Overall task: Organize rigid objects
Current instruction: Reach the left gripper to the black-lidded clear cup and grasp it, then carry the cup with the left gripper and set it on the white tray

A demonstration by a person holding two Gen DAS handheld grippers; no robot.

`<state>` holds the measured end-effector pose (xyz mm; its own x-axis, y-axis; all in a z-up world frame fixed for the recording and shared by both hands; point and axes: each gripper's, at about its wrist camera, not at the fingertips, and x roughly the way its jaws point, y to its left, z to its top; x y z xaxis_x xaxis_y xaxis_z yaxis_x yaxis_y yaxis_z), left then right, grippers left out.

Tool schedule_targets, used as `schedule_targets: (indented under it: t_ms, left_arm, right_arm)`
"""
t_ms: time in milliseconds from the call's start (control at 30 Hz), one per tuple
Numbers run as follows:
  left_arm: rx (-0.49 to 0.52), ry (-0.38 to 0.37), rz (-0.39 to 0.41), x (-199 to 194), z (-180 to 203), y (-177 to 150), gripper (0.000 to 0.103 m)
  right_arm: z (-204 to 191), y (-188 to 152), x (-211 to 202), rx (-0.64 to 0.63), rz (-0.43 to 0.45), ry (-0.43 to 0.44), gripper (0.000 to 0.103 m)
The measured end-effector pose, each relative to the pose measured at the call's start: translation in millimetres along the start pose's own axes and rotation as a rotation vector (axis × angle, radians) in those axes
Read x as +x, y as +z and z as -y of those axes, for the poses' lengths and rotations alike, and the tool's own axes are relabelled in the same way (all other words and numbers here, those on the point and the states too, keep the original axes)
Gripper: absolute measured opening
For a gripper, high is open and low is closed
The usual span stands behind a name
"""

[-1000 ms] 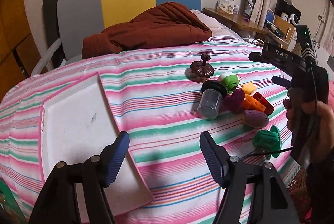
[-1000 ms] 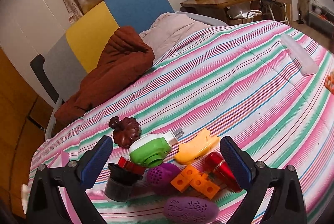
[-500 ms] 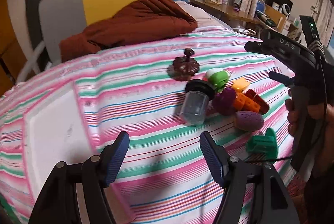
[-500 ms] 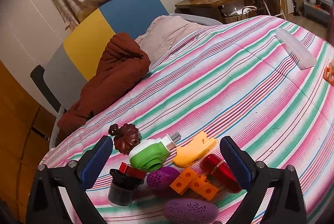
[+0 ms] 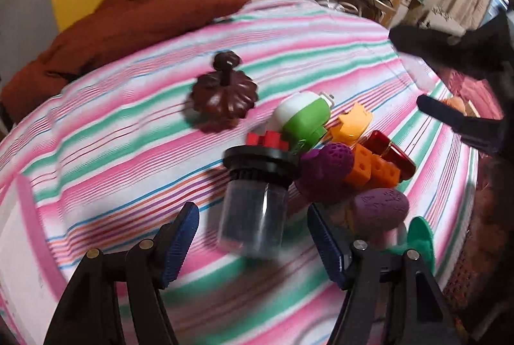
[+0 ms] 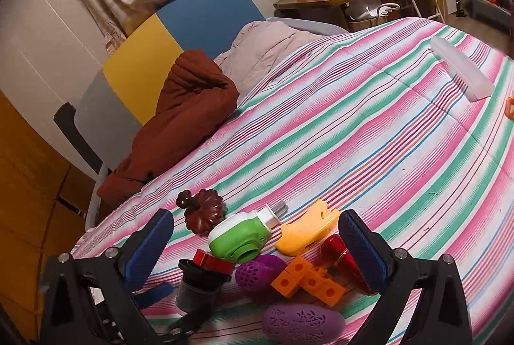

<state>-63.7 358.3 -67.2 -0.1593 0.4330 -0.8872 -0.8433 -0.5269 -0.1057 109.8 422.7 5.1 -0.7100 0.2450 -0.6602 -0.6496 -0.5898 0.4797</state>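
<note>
- Left wrist view: the left hand-held gripper [image 5: 253,243] is standing wide open and holding nothing, its blue pads flanking the clear jar [image 5: 252,210] lying on the striped bed [image 5: 128,132], not touching it. The jar is looking light, stiff and slippery (probably plastic); taking its clear body below the black lid [image 5: 260,160] is looking safest.
- The purple perforated ball [image 5: 324,171] and purple oval [image 5: 380,208] are crowding the right-hand pad; the brown pumpkin-shaped piece [image 5: 223,94] is lying well apart.
- Right wrist view: the right hand-held gripper [image 6: 257,248] is hanging wide open and empty over the pile, above the green plug-in device [image 6: 239,237], yellow piece [image 6: 306,232] and orange blocks [image 6: 308,280].
</note>
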Motion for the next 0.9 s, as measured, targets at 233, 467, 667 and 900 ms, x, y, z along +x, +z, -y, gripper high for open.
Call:
schedule_targets:
  t_ms: [233,467,667,900]
  left_arm:
    - [-0.038,0.008,0.023,18.4,-2.2,-4.7,0.043]
    - [-0.102,0.062,0.147,-35.3,-11.0,-43.6,0.043]
    - [-0.146,0.081,0.238,-88.9,-20.6,-82.1,0.043]
    - [-0.242,0.130,0.284,-133.3,-57.6,-126.9,0.043]
  right_arm:
    - [2.3,2.8,2.0,0.007,0.004,-0.011,0.103]
    - [7.3,3.7,5.9,0.034,-0.013,-0.005,0.103]
    - [2.2,-0.7,13.9,0.002,-0.059,0.006,0.100]
    - [-34.3,-13.0,21.7,-0.187,-0.079,0.003,0.078]
